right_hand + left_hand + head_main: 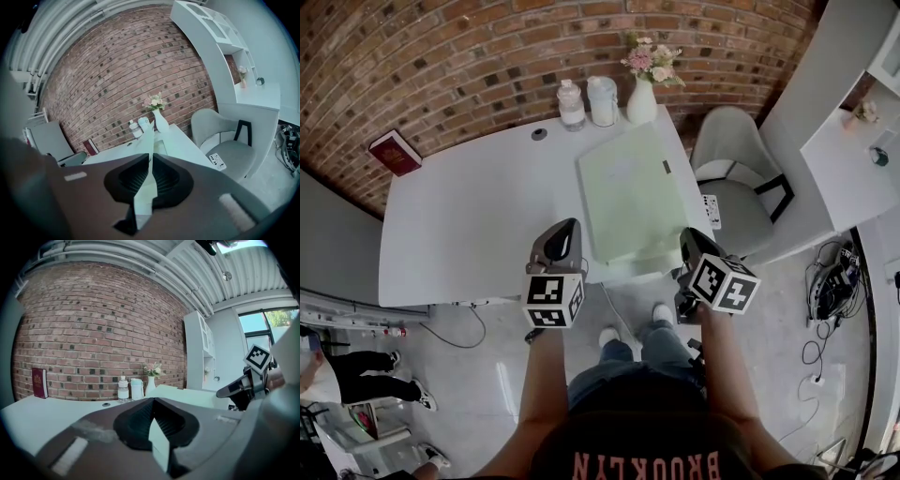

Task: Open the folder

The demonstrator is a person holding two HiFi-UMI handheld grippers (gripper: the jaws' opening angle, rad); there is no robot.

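Observation:
A pale green folder (628, 192) lies on the right part of the white table (469, 225), its near edge at the table's front. My left gripper (569, 240) is at the folder's near left corner. In the left gripper view that gripper (157, 430) is shut on a pale green corner of the folder (159, 446). My right gripper (688, 242) is at the near right corner. In the right gripper view it (149, 180) is shut on a thin green sheet of the folder (149, 140) seen edge-on. I cannot tell whether only the cover is held.
At the table's back stand two bottles (571, 104) (602, 100) and a white vase of flowers (643, 89). A red book (394, 152) lies at the far left corner. A grey chair (736, 178) is right of the table. Cables (830, 281) lie on the floor.

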